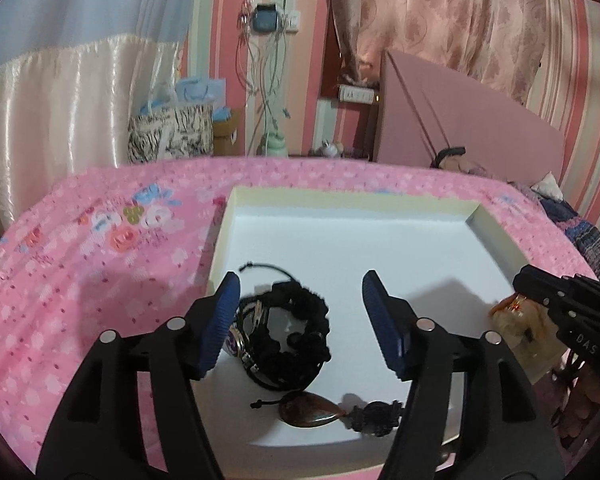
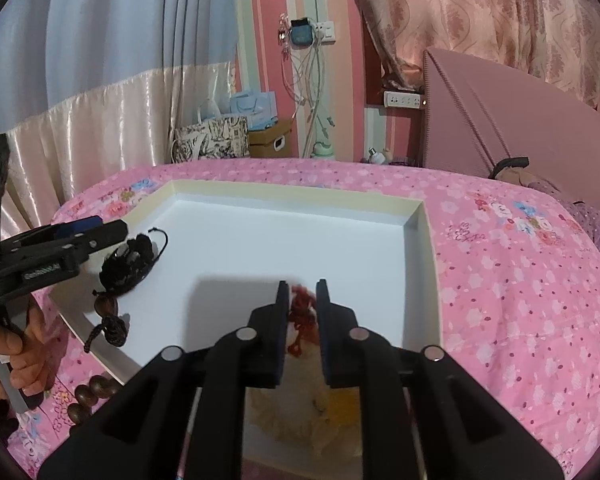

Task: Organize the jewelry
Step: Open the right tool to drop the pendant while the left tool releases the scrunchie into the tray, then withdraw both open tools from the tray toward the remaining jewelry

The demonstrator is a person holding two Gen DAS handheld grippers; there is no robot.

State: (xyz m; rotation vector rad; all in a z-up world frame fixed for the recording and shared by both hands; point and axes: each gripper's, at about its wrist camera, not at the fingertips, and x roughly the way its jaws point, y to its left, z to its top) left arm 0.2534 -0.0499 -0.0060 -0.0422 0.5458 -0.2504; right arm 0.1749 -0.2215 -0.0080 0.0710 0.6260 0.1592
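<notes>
Pink floral bedspread (image 1: 100, 280) fills most of both views, w/ a shallow white tray (image 1: 340, 208) lying flat on it, cream rim all round. I see the tray (image 2: 420, 240) again from the right wrist cam, its floor mostly bare toward the far wall.

Left gripper (image 1: 300, 312) hangs over the tray's near-left part, jaws wide, nothing pressed betw. the blue pads; the black braided bracelet (image 1: 296, 320) lies on the tray floor below and between them, bunched up w/ what looks like a watch (image 1: 240, 344) tucked against its left side. In the right cam the same left gripper (image 2: 100, 232) comes in from the left edge, a hand (image 2: 16, 360) on its grip.

Right gripper (image 2: 303, 300) sits low at the tray's near edge, jaws narrow, a red knotted cord (image 2: 302, 304) between them; can't tell if the pads actually press it. Below that cord there's a cream fabric pouch (image 2: 308, 420), partly hidden by the fingers. From the left cam the right gripper (image 1: 520, 284) shows at the right edge, by the pouch (image 1: 516, 320).

Brown teardrop pendant (image 1: 308, 410) w/ black cord lies nearer the front of the tray, just beside the bracelet. Dark wooden beads (image 2: 86, 400) rest on the bedspread outside the tray's left corner.
</notes>
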